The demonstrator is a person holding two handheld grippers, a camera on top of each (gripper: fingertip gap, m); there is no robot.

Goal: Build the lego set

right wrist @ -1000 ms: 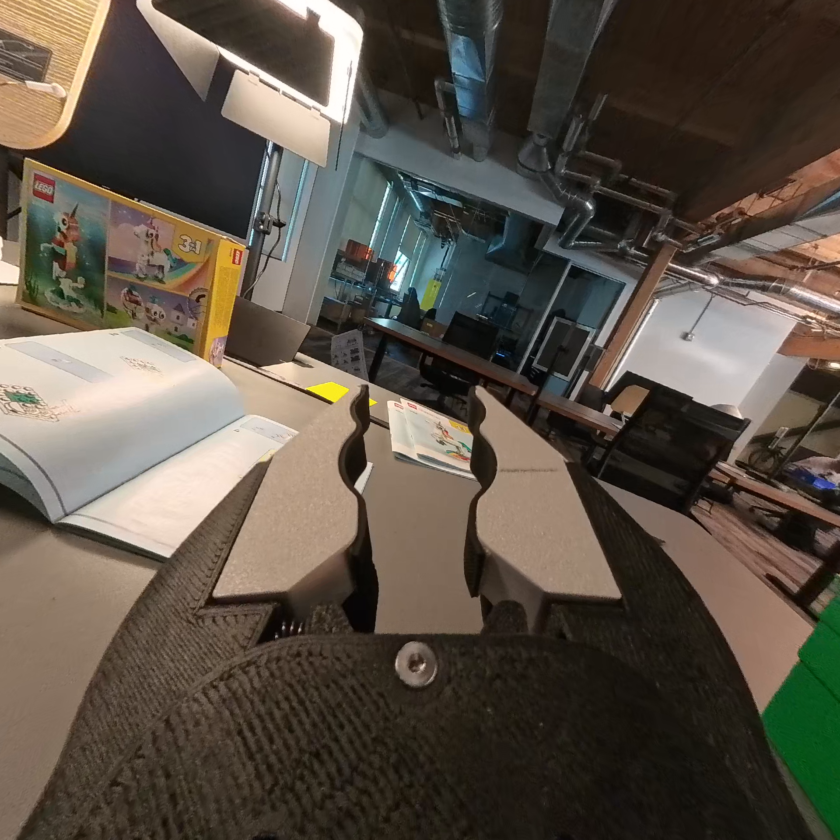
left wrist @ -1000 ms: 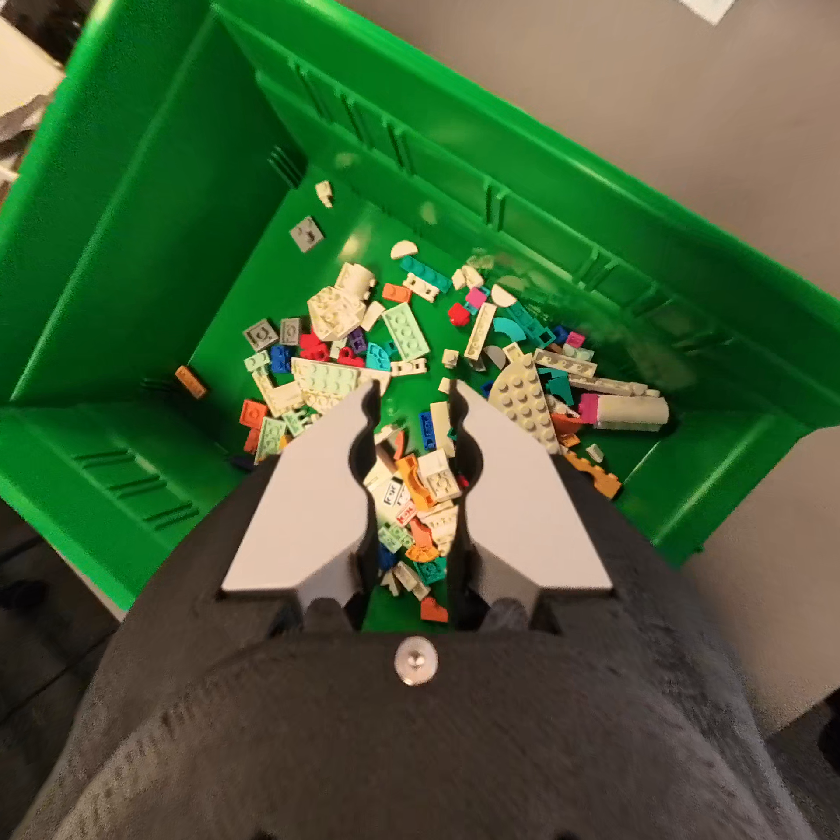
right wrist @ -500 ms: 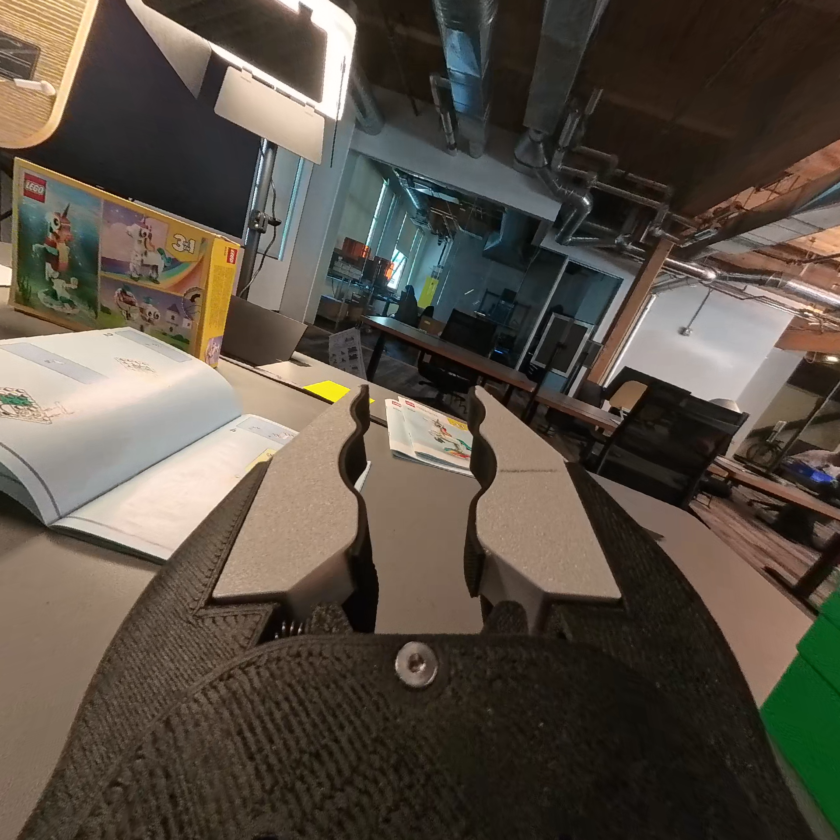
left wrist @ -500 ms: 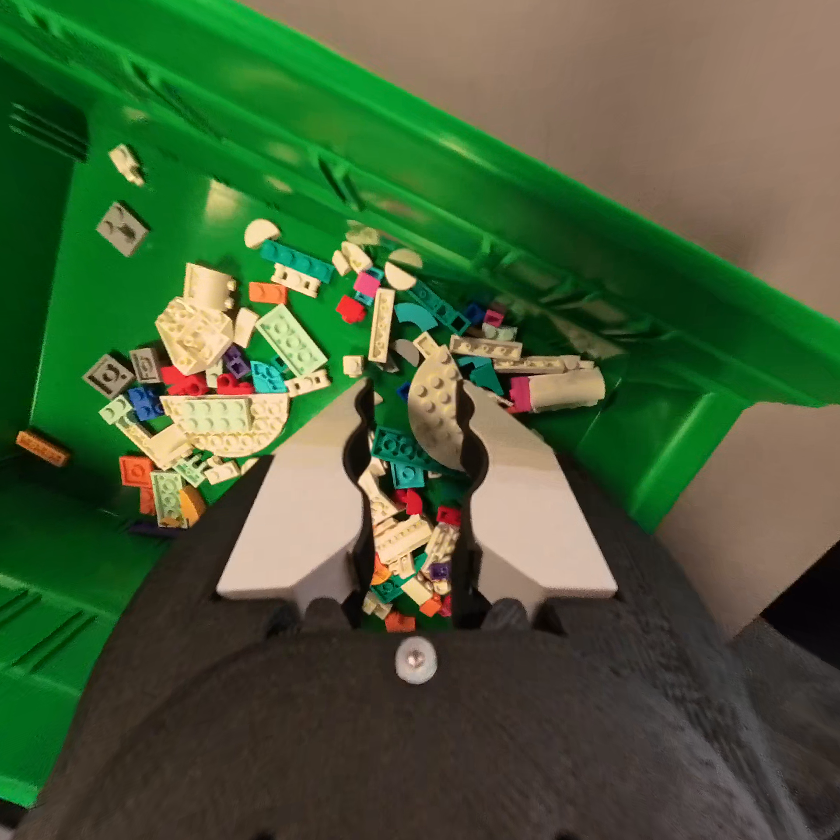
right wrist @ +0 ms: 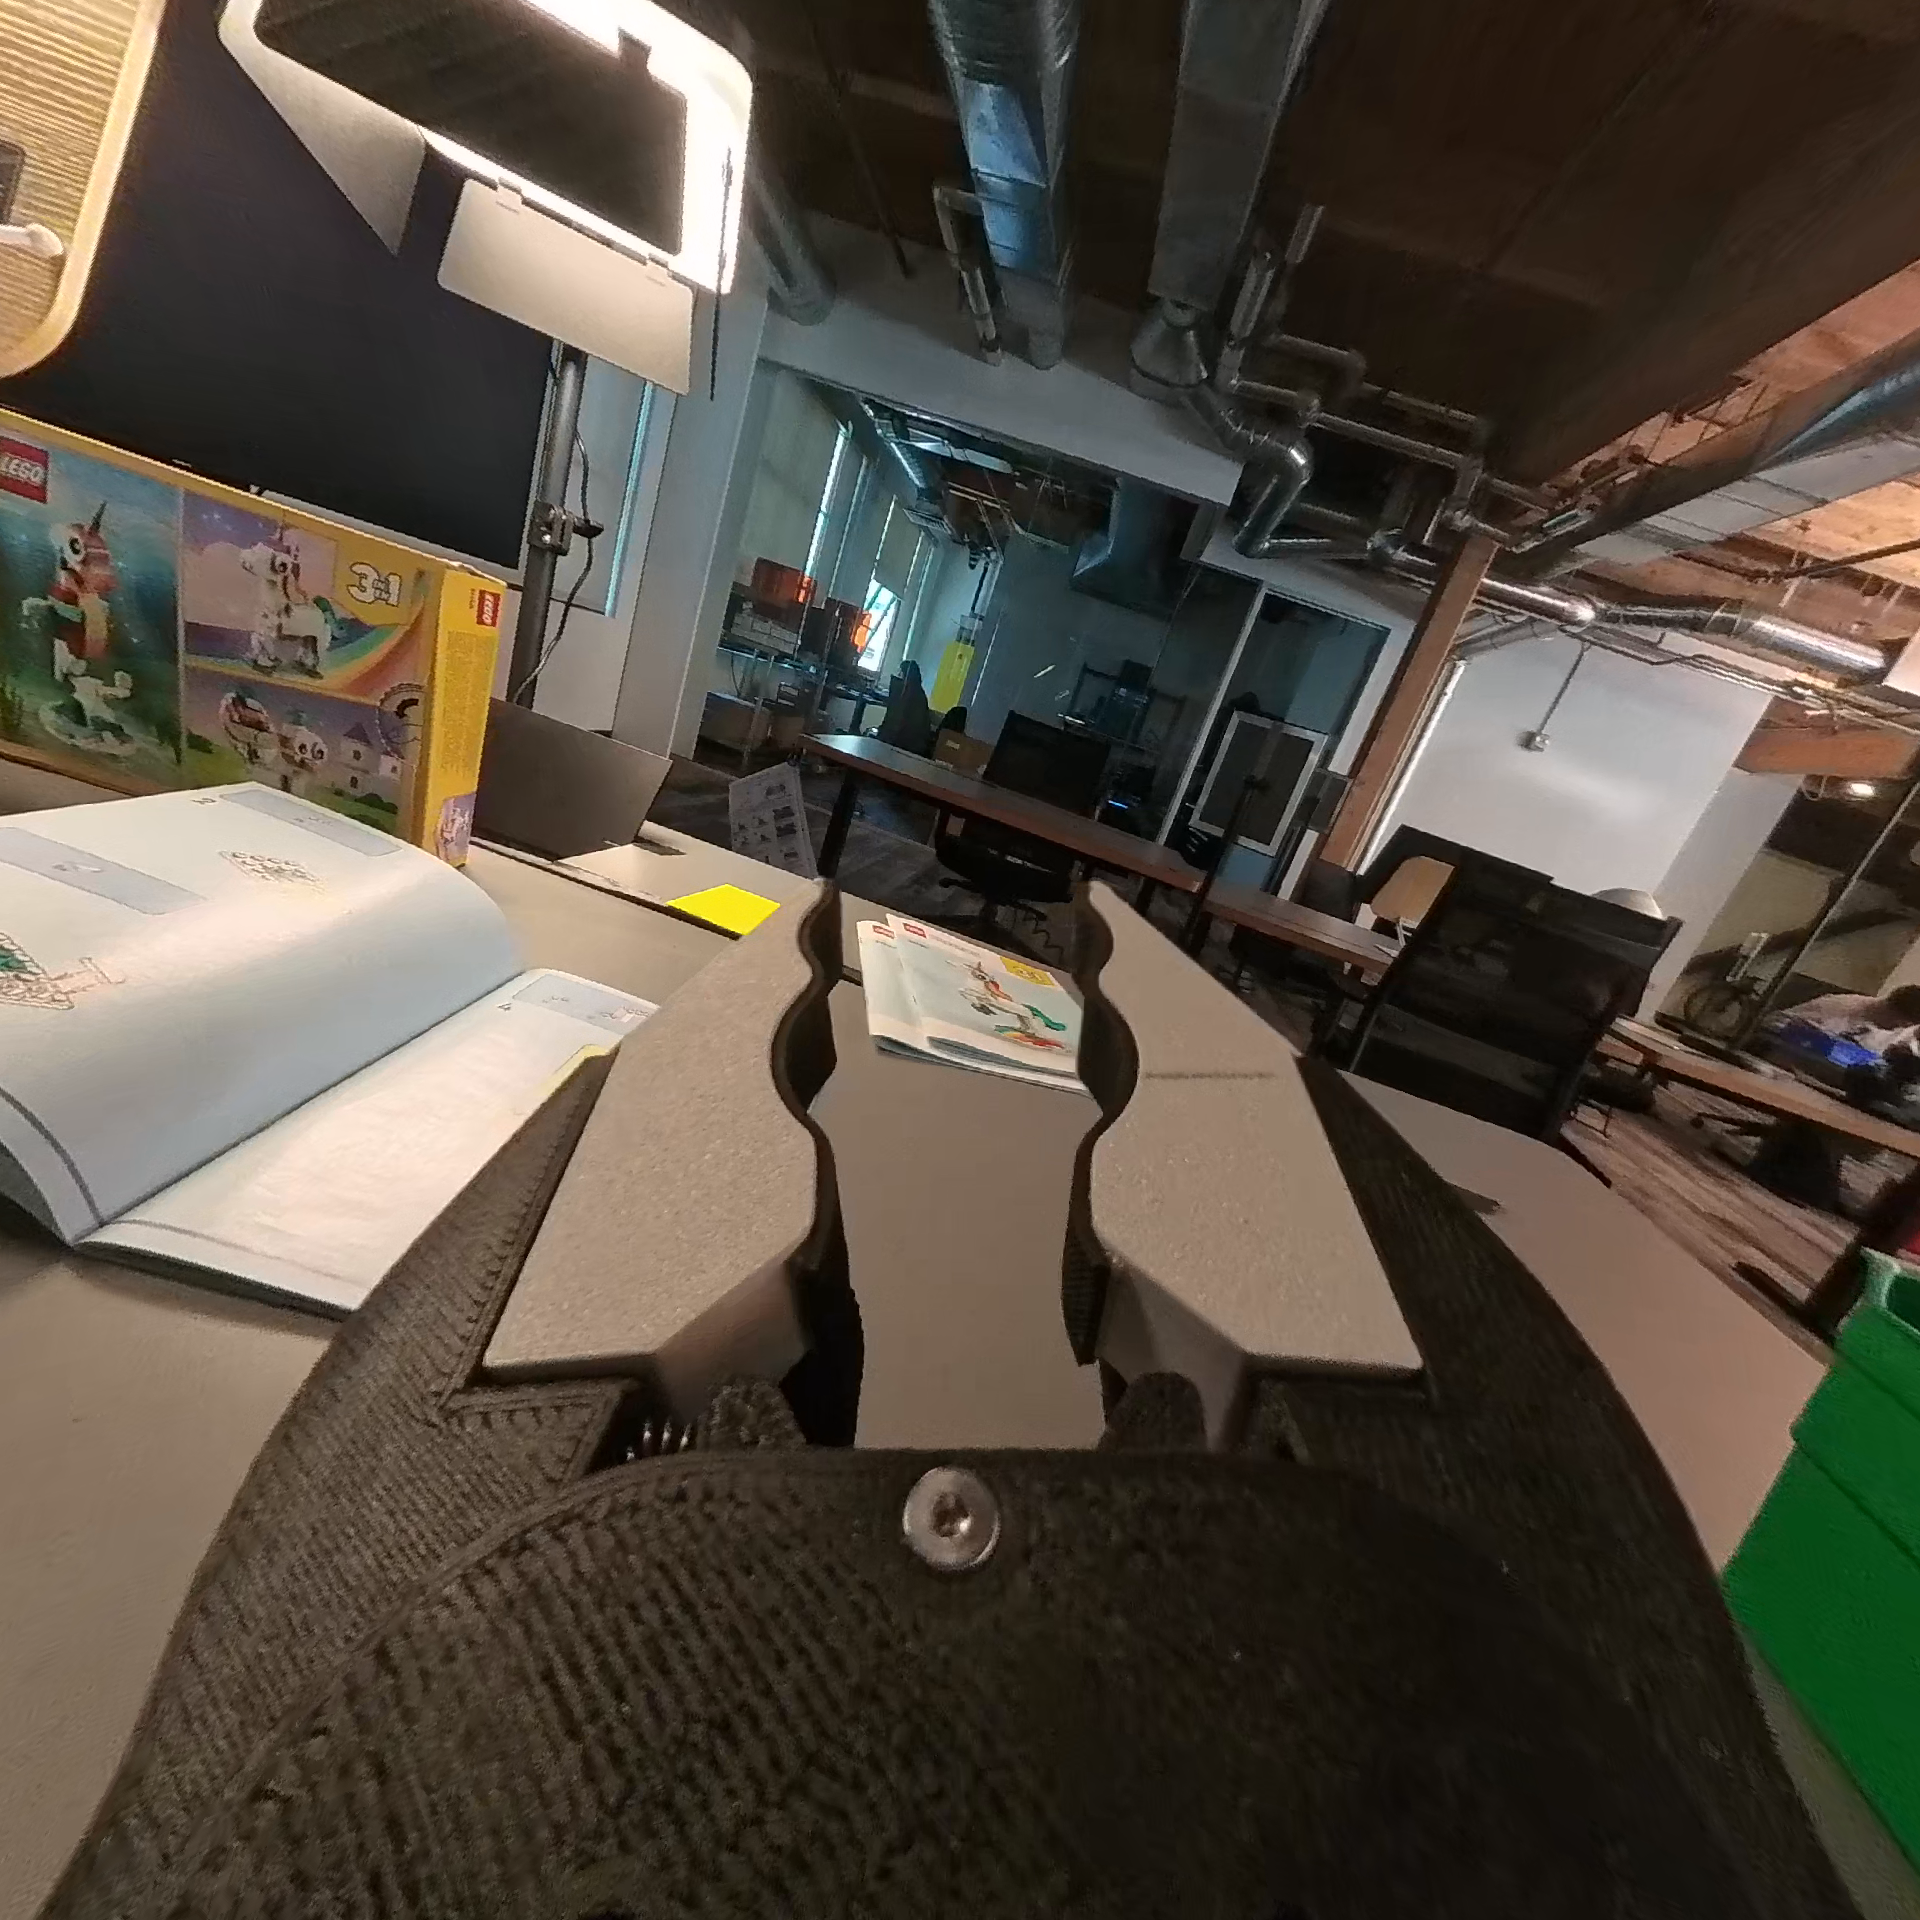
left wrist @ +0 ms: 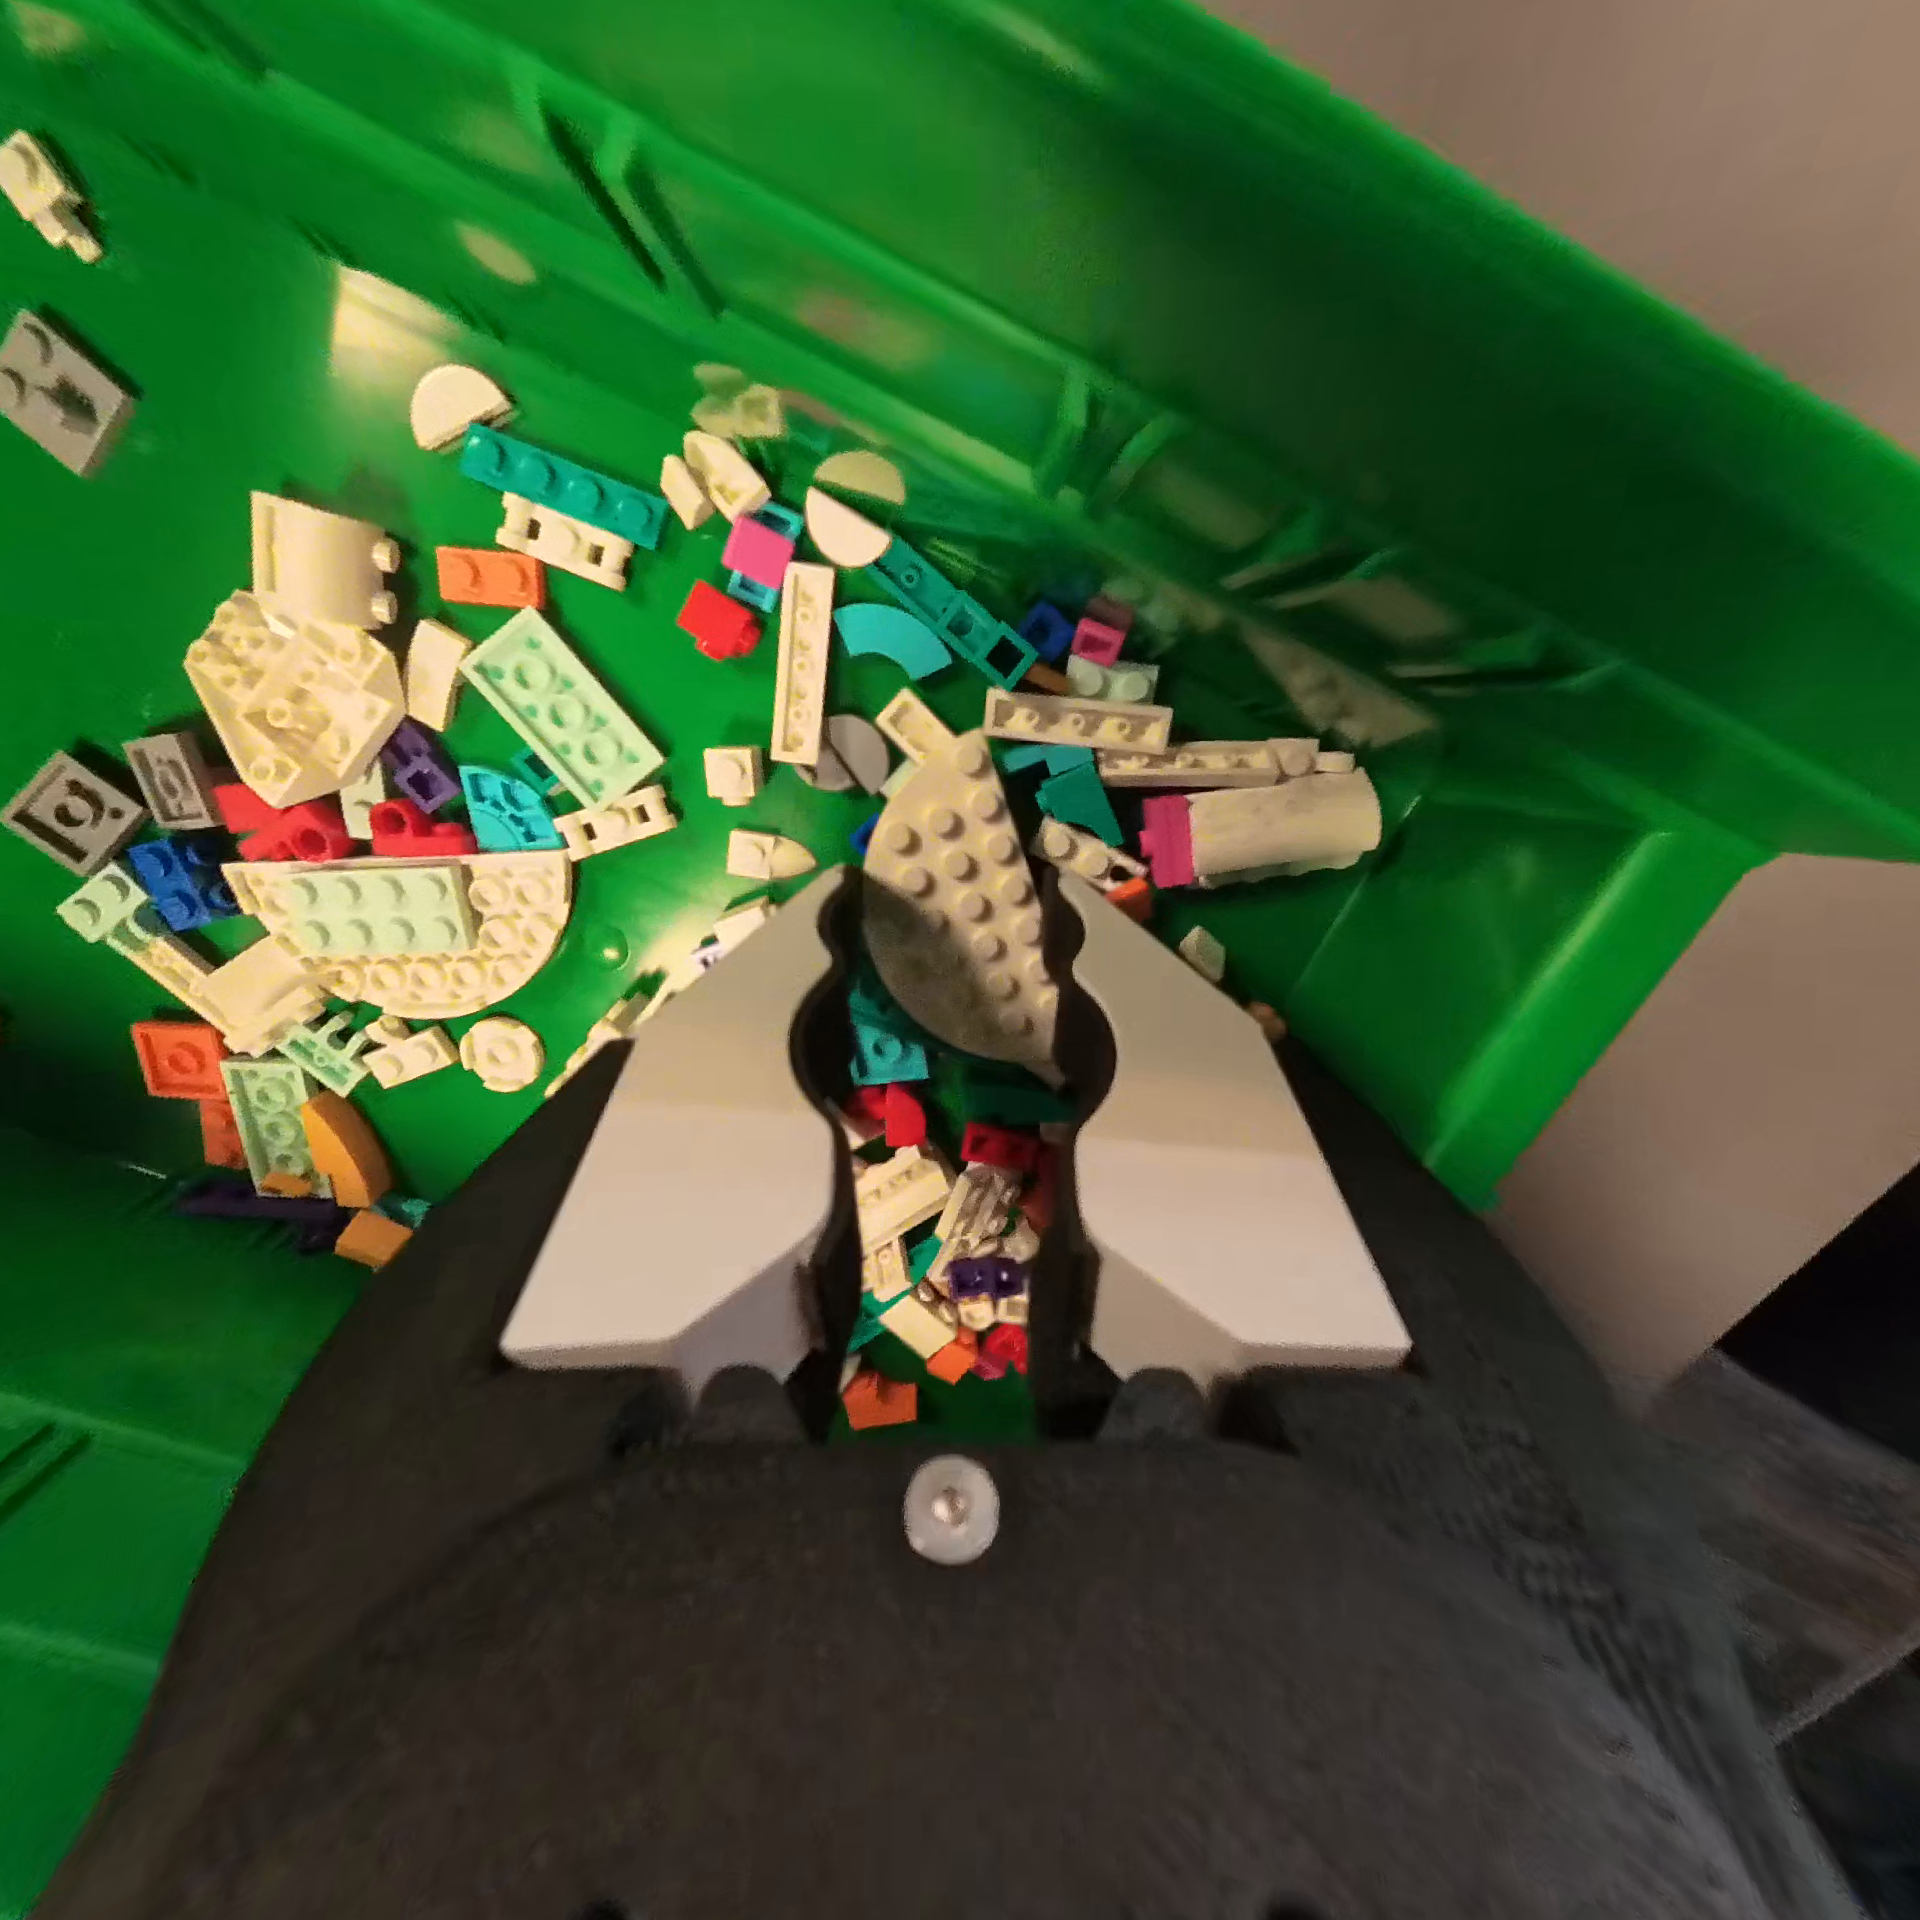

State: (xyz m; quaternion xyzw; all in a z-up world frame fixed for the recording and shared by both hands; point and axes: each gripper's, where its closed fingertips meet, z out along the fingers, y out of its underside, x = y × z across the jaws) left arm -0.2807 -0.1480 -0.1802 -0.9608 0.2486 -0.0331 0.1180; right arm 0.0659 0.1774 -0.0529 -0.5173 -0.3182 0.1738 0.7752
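In the left wrist view a green bin (left wrist: 1299, 436) holds several loose lego pieces in many colours. My left gripper (left wrist: 951, 883) is open and reaches down into the bin. A cream half-round studded plate (left wrist: 961, 894) lies between its fingertips, tilted on the pile; the jaws stand apart on either side of it. A second half-round plate with a mint plate on it (left wrist: 405, 925) lies to the left. My right gripper (right wrist: 951, 904) is open and empty, held just above the grey table (right wrist: 956, 1226).
An open instruction booklet (right wrist: 208, 997) lies left of my right gripper. Closed booklets (right wrist: 966, 997) lie ahead, a yellow lego box (right wrist: 239, 665) stands far left, a yellow note (right wrist: 722, 902) lies between. The green bin's corner (right wrist: 1849, 1538) shows at right. Spacing between my two grippers at the tips: around 50 cm.
My left gripper has moved right and deeper into the bin, so the cream half-round plate now sits between its fingertips. My right gripper has barely moved.
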